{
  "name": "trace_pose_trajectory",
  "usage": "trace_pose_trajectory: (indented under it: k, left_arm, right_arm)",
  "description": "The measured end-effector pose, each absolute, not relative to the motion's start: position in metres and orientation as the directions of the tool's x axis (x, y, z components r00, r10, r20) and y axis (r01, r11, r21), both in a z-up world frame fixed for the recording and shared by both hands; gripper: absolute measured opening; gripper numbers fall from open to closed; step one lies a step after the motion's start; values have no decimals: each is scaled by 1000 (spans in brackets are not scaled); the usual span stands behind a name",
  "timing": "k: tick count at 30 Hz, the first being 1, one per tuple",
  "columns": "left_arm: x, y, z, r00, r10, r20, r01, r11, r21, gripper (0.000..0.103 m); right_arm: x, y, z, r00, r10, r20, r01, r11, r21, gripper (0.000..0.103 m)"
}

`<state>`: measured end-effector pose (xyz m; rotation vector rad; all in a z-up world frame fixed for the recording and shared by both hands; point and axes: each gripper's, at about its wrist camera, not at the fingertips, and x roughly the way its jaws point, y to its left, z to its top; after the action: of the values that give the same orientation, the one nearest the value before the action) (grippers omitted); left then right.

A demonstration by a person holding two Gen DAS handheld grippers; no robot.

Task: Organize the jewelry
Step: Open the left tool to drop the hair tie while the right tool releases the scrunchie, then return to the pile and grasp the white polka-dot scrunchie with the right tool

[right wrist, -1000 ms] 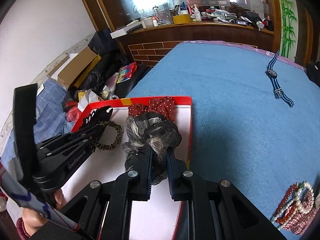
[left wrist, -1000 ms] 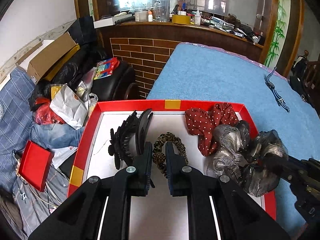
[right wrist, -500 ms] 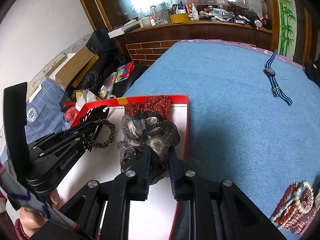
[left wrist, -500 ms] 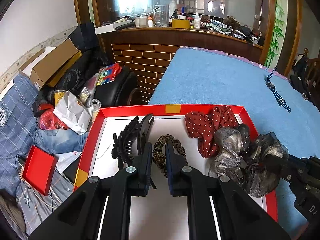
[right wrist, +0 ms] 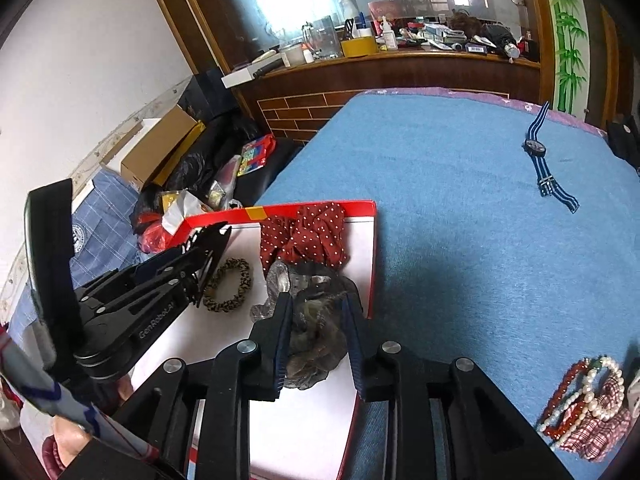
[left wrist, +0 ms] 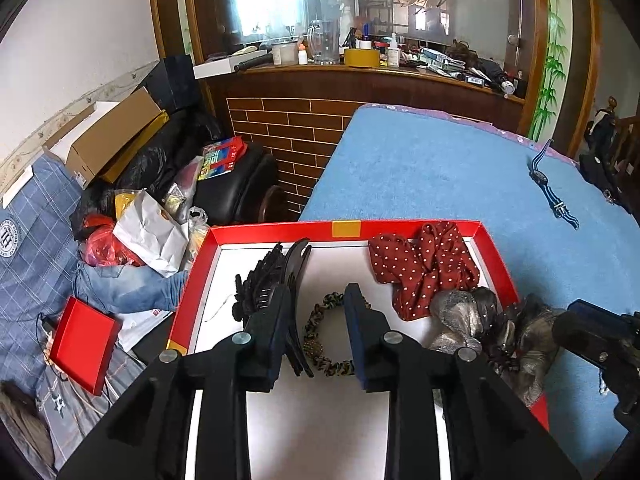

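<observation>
From the left wrist camera I see my left gripper (left wrist: pixel 316 320) released, jaws spread over the white floor of the red-rimmed tray (left wrist: pixel 404 225). The leopard-print hair tie (left wrist: pixel 325 340) lies flat between the fingers, touching neither. The black claw clip (left wrist: pixel 272 284) sits against the left finger, and the tray's left rim runs just beyond it. To the right lie the red polka-dot scrunchie (left wrist: pixel 420 268) and the grey scrunchie (left wrist: pixel 464 316). Ahead, bare white floor reaches the far rim.

From the right wrist camera my right gripper (right wrist: pixel 316 320) is also released, its fingers standing either side of the dark gauzy scrunchie (right wrist: pixel 316 344) without pinching it. The tray's right rim (right wrist: pixel 374 256) passes just by the right finger. Right of it the blue cloth (right wrist: pixel 440 200) lies wide, with a striped watch (right wrist: pixel 540 160) far ahead and beaded bracelets (right wrist: pixel 580 400) near right
</observation>
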<state>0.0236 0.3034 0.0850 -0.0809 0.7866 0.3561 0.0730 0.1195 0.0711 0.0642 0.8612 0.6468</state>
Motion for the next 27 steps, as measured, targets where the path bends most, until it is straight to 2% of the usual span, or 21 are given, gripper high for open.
trace_pose_trajectory:
  k: [9, 13, 20, 27]
  left_arm:
    - [5, 285, 107, 686, 284, -669, -330, 942, 62, 30]
    - [-5, 267, 117, 708, 266, -654, -306, 950, 56, 31]
    - [-19, 211, 127, 745, 182, -641, -208, 977, 36, 35]
    - [-20, 146, 116, 738, 91, -669, -85, 995, 42, 36]
  right_arm:
    - [55, 85, 90, 495, 583, -644, -498, 798, 339, 28]
    - [45, 63, 93, 507, 586, -632, -485, 800, 353, 36]
    - [26, 18, 88, 524, 584, -619, -448, 808, 383, 36]
    - [12, -39, 81, 555, 574, -602, -398, 819, 414, 36]
